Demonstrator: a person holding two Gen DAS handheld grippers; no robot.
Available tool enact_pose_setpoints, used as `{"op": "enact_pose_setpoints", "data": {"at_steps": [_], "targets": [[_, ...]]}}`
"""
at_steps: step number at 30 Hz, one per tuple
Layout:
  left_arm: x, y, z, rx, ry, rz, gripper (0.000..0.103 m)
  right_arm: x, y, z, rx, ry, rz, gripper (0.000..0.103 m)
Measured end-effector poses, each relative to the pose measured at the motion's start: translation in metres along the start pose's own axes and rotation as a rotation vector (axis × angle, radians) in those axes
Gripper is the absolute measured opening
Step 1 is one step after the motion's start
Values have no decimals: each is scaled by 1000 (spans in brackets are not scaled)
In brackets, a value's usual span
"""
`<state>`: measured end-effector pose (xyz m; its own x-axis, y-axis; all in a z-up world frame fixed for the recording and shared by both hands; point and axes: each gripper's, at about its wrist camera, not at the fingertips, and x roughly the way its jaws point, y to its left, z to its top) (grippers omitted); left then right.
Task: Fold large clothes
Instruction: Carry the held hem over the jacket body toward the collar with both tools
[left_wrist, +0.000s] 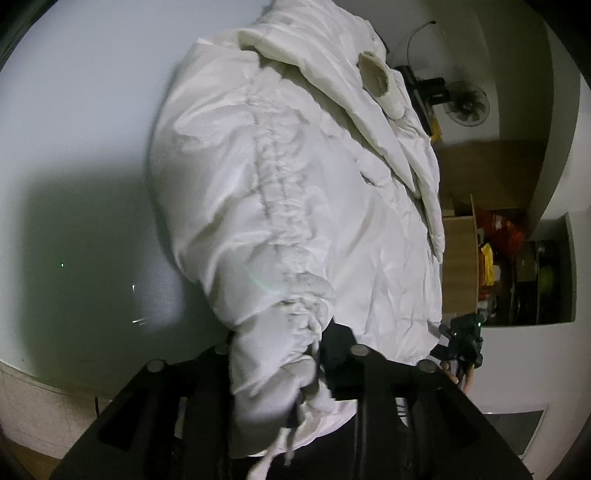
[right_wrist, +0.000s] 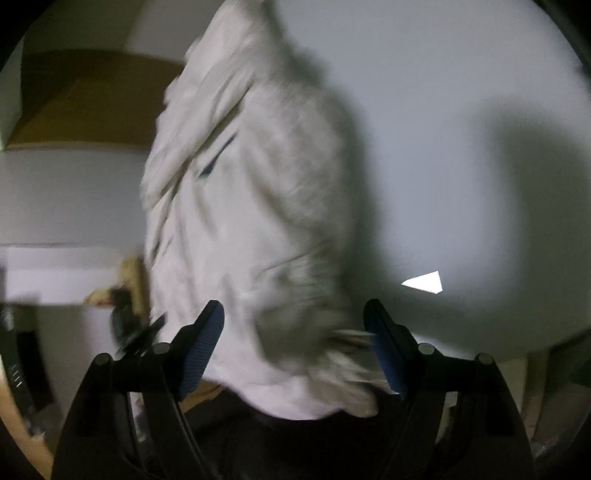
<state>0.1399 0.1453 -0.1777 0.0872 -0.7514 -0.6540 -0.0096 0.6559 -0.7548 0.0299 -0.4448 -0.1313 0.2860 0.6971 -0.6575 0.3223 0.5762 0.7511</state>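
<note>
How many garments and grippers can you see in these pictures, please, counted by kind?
Jacket: 1
Grippers: 2 (left gripper, right gripper)
Total: 3

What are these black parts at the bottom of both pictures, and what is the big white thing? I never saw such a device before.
No robot is here: a person holds a two-finger gripper in each hand, and each gripper carries a wide-angle camera looking along its fingers. So one picture is from the left hand's tool, the other from the right's.

The white jacket is a puffy garment lying on a pale table.

The left gripper has bunched fabric at the jacket's near edge between its fingers; whether it pinches it I cannot tell. The right gripper stands open, its blue pads apart, with the jacket's edge between them but not squeezed. That picture is blurred.
</note>
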Motion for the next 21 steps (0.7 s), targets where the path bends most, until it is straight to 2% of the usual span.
{"op": "enact_pose_setpoints", "data": {"at_steps": [1, 2, 3, 4, 6, 7, 11, 17, 21], "targets": [[2, -3, -1, 6, 0, -2, 36, 7, 5, 1, -3, 1, 14, 78], [2, -3, -2, 10, -4, 1, 36, 12, 8, 1, -10, -2, 21, 74], [2, -4, -3, 15, -9, 4, 36, 16, 10, 1, -16, -12, -21, 61], [1, -5, -4, 19, -13, 5, 33, 19, 10, 0, -26, -18, -63, 27], [-4, -8, -8, 45, -29, 18, 31, 20, 12, -3, -55, -30, -58, 24], [-7, -10, -10, 62, -35, 27, 24, 17, 15, -6, -74, -44, -63, 22], [-14, -15, -11, 92, -52, 20, 16, 3, 30, -13, -147, -85, -12, 20], [-14, -12, -10, 93, -72, -48, 11, 5, 27, -6, -146, -66, 8, 19], [-16, -9, -12, 105, -84, -67, 11, -3, 21, -9, -141, -72, 29, 19]]}}
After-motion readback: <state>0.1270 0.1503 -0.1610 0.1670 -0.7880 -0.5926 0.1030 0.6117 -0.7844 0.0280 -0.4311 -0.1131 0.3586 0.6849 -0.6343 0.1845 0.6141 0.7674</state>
